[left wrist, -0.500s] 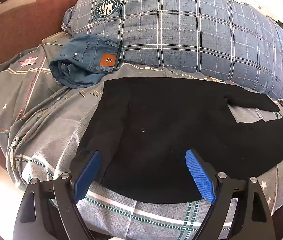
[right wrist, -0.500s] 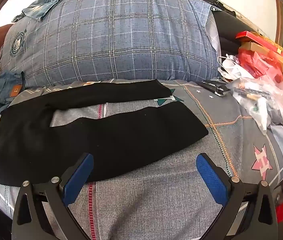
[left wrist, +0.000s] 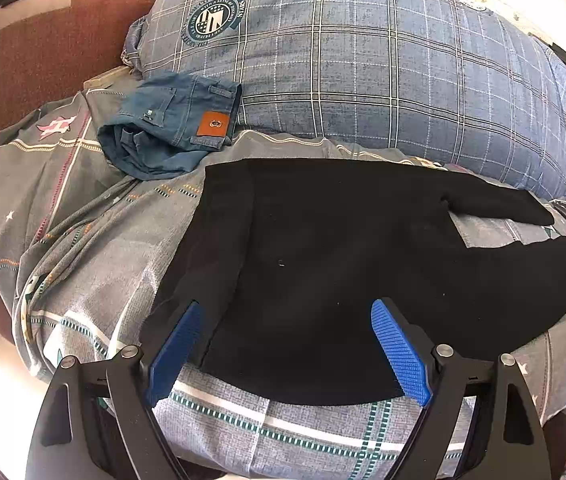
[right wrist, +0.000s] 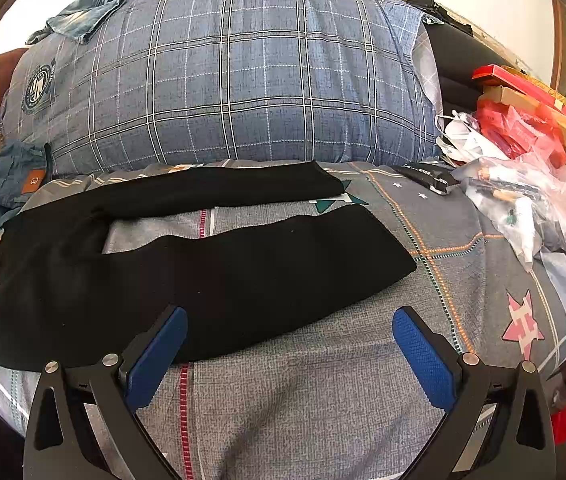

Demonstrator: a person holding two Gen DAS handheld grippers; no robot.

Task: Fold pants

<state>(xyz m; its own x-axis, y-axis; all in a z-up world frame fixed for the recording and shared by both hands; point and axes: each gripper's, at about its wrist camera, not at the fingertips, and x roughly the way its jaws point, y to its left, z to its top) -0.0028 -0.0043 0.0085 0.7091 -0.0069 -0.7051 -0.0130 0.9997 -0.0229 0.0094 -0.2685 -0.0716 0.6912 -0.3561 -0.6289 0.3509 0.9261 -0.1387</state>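
Bedspread (right wrist: 463,280) | black pants (left wrist: 343,260) flat, waist under left tongs (left wrist: 287,344), leg beside right tongs (right wrist: 289,342) | both released

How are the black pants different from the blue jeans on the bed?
The black pants lie spread flat with both legs stretched out; the blue jeans are folded into a small bundle. The black pants are plain and dark; the blue jeans are faded denim with a brown patch. The black pants lie nearer the cameras; the blue jeans sit against the checked pillow. Both rest on the grey bedspread.
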